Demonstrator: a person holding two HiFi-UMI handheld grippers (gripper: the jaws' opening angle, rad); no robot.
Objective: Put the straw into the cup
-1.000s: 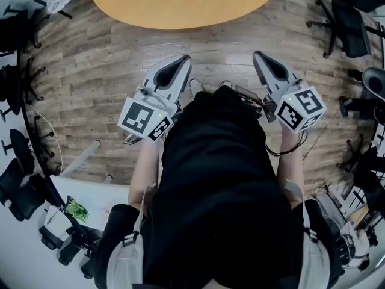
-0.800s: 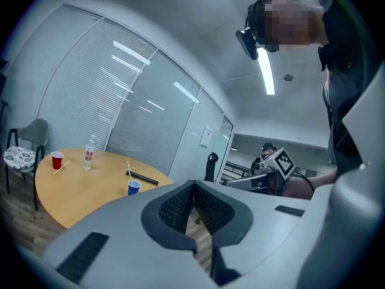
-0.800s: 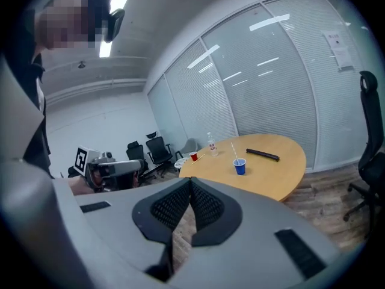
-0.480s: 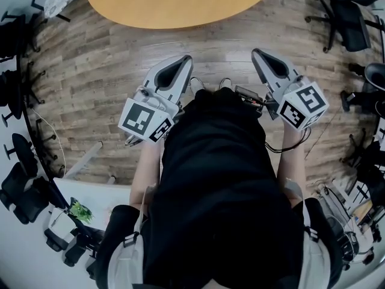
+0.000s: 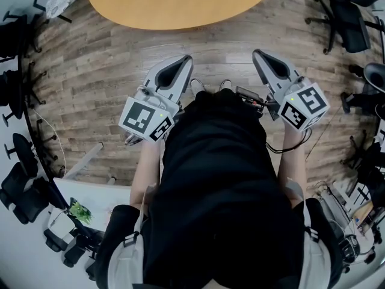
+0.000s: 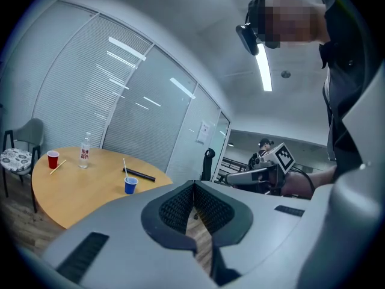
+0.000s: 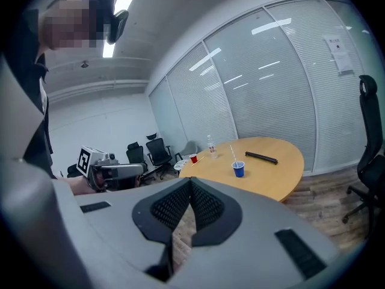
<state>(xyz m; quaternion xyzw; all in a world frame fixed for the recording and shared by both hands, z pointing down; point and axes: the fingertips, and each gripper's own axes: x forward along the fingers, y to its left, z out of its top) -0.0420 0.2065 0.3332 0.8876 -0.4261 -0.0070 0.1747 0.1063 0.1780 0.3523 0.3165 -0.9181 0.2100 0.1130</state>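
Observation:
On the round wooden table (image 7: 283,167) stands a blue cup (image 7: 239,170) with a white straw (image 7: 233,155) upright in it. The same blue cup (image 6: 130,185) shows in the left gripper view. A red cup (image 6: 53,159) stands farther off with a loose straw (image 6: 58,167) lying beside it. My left gripper (image 5: 182,62) and right gripper (image 5: 257,56) are held in front of the person's body, well short of the table. Both are shut with nothing between the jaws. Each gripper sees the other: the right gripper (image 6: 252,174) and the left gripper (image 7: 114,170).
A water bottle (image 6: 84,157) and a long black object (image 6: 139,174) also lie on the table (image 5: 180,5). Wooden floor (image 5: 96,71) lies between me and the table. Office chairs (image 5: 349,17) ring the room, and glass walls with blinds stand behind the table.
The head view has shifted slightly. Both grippers keep the same pose and stay shut.

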